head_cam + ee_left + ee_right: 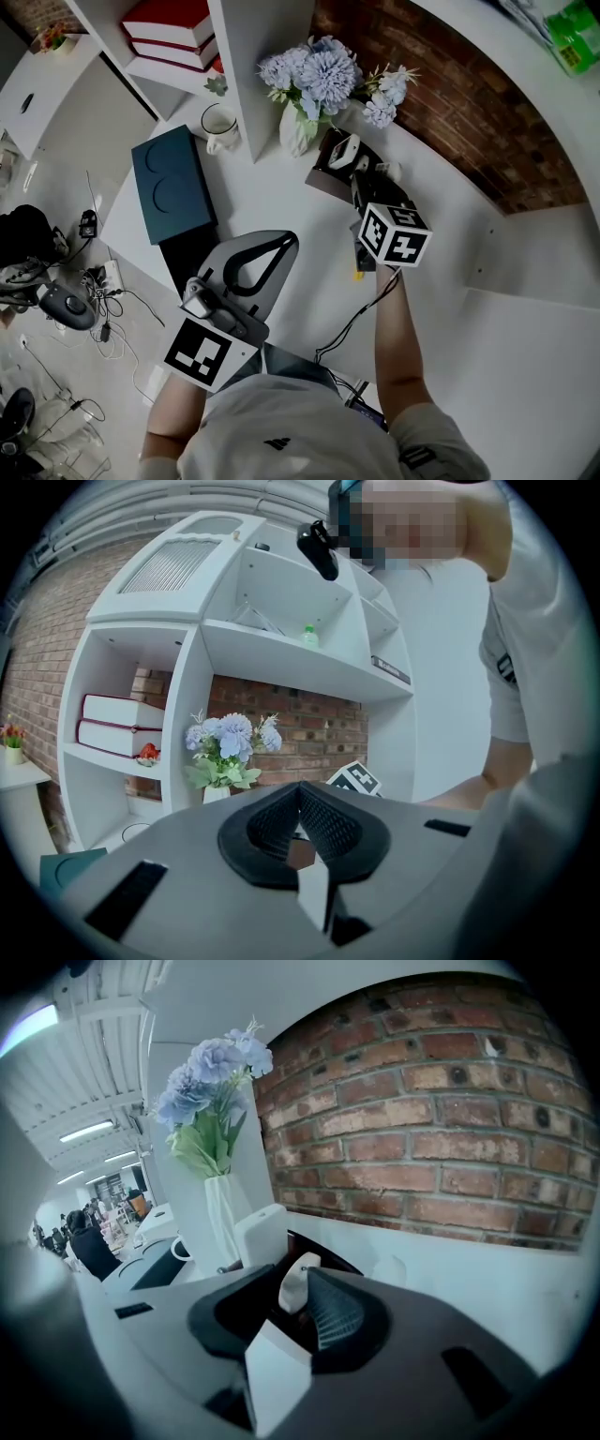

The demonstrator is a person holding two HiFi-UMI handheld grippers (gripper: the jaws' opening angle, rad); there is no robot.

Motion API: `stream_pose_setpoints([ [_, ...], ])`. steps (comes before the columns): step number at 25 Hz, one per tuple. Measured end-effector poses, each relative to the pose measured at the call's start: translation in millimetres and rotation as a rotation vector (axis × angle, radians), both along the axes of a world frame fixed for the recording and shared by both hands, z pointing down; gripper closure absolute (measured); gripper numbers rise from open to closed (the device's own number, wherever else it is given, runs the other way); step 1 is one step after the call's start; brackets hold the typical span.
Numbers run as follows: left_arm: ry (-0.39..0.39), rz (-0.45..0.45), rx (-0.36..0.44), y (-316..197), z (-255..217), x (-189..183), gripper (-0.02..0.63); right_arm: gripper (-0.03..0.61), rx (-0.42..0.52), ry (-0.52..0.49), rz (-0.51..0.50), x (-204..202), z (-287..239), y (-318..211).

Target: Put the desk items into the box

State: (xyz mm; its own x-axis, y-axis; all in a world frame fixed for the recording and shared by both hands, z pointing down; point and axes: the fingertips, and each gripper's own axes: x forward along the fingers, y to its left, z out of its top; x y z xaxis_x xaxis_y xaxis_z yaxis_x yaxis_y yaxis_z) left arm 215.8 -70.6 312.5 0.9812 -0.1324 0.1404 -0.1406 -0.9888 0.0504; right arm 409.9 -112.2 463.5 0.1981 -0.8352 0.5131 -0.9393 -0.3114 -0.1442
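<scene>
A dark brown box [322,180] stands open on the white desk [281,202] beside the vase. A white blocky item [344,148] lies inside it. My right gripper [359,176] reaches over the box from the near side. In the right gripper view the right gripper [302,1288] is open, with a small white item [292,1284] loose between its jaws above the box [323,1249], next to the white block [260,1233]. My left gripper [284,242] is held back near my body, shut and empty. Its pads [323,822] meet at the tip.
A white vase of blue flowers [302,127], a white mug [220,125] and a dark teal case [172,183] sit on the desk's far left. A white shelf panel [258,56] and red books [173,28] stand behind. A small yellow piece [358,275] lies below my right gripper.
</scene>
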Motion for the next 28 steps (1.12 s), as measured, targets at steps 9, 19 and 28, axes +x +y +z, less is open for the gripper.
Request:
stream_pose_setpoints([
  [9, -0.008, -0.027, -0.013, -10.9, 3.3, -5.8, 0.601, 0.451, -0.061, -0.017, 0.063, 8.3, 22.4, -9.7],
  [19, -0.005, -0.048, -0.011, -17.4, 3.5, -12.8, 0.601, 0.471, -0.056, -0.042, 0.111, 11.6, 24.8, -13.1],
  [28, 0.006, -0.058, -0.002, -18.0, -3.2, -22.4, 0.601, 0.481, 0.009, -0.049, 0.135, 7.3, -0.6, -4.9],
])
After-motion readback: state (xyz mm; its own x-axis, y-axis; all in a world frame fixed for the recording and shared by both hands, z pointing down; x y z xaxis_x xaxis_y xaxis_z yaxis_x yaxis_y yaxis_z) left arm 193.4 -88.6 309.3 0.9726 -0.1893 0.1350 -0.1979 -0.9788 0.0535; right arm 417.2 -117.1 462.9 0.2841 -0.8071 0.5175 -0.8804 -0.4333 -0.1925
